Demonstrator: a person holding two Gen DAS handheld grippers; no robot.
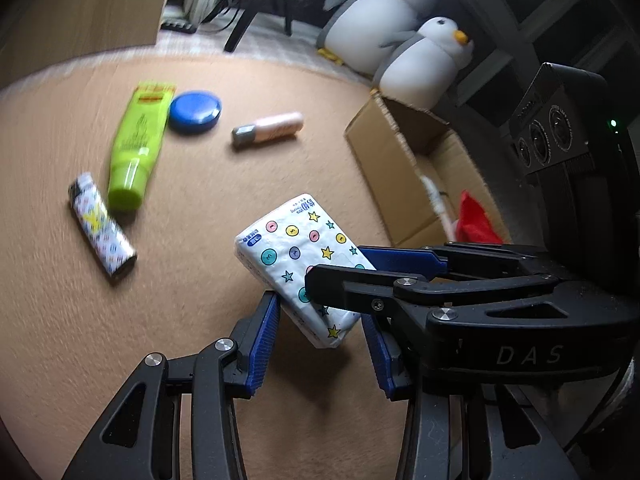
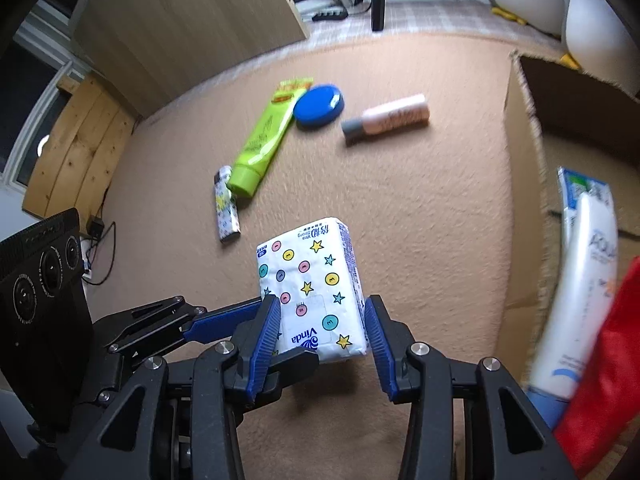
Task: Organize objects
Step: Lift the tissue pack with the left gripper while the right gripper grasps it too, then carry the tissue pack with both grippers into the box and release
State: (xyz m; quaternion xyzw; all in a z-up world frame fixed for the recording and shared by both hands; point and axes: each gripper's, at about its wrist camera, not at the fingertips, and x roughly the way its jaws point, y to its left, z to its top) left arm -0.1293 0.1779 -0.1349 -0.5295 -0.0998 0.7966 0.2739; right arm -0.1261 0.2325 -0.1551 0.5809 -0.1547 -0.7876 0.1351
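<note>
Handover: I held the white button-and-star-printed tissue packet [image 2: 316,292] clamped in both the right gripper [image 2: 322,320] and left gripper [image 1: 320,320], near the cardboard box [image 1: 404,160] at right.

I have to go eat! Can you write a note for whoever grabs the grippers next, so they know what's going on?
Left gripper: closed on the tissue pack, which looks lifted off the carpet.
Right gripper: pads also against the pack's sides, seemingly gripping too.
On the carpet: lighter, green tube, blue tin, pink bottle.
Done: white tube and a red item are in the cardboard box.
Left: box the pack, then the other four.
</note>
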